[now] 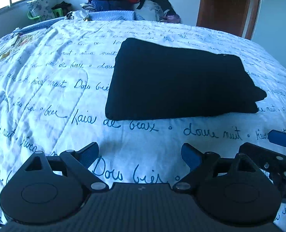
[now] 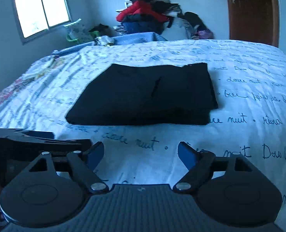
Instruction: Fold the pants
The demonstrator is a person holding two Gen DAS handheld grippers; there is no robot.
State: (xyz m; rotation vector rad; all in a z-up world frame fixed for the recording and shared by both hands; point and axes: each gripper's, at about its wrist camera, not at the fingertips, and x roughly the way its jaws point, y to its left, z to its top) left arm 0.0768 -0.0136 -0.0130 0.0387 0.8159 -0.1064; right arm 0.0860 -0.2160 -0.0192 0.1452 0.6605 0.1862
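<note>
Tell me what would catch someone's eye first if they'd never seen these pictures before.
The folded black pants stand out most, a dark block lying in the middle of the pale bedspread covered in blue handwritten script. Next comes the clothes pile with a bright red garment, heaped against the far wall beyond the bed. Nearest the camera, the left gripper and right gripper both stand open and empty, short of the pants.
</note>
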